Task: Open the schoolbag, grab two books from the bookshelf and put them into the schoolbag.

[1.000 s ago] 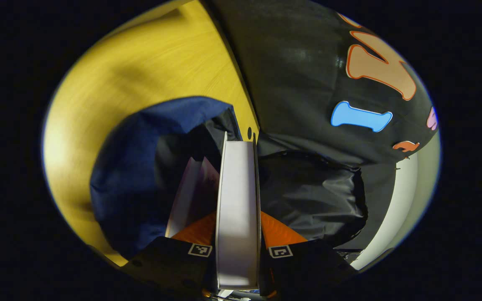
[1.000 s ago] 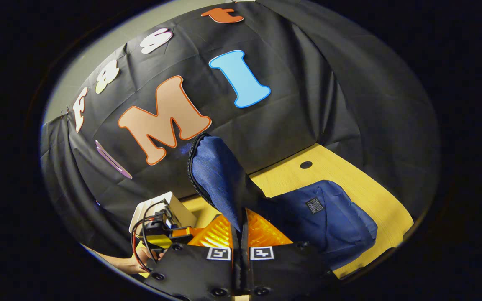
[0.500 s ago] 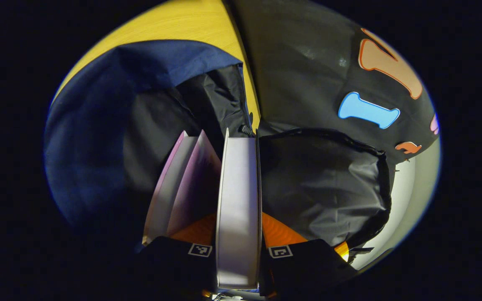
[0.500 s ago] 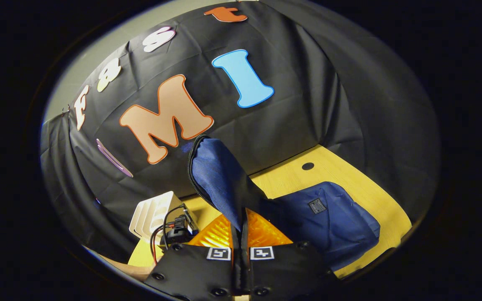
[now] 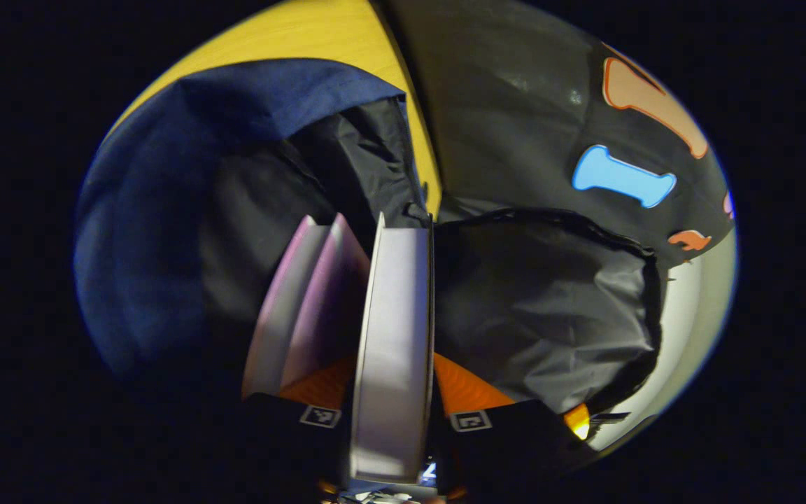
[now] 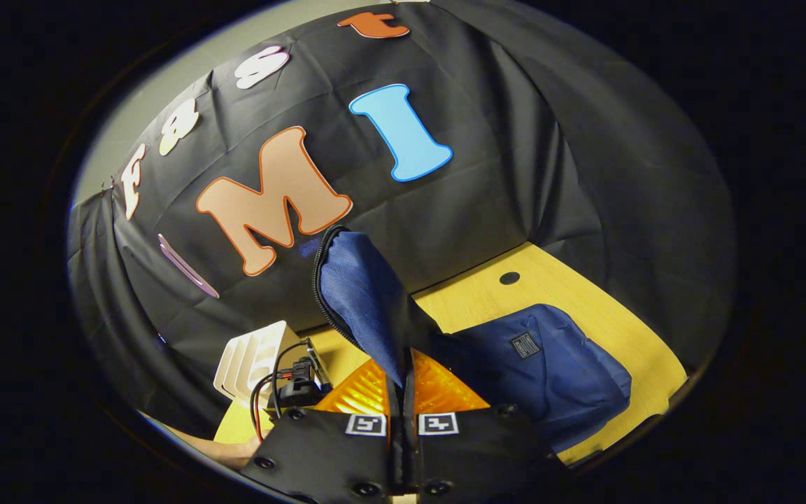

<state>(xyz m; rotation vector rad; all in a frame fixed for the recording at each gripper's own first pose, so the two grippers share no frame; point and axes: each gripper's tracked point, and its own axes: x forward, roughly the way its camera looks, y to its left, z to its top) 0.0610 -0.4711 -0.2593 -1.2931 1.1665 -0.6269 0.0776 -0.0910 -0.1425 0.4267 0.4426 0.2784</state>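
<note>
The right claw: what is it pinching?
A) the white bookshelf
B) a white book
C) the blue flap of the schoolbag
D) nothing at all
C: in the right gripper view the right claw is closed on the blue flap of the schoolbag, holding it up above the yellow table, while the white bookshelf stands apart to its side.

Yellow wooden table (image 6: 571, 294); black cloth wall (image 6: 515, 140).
</note>
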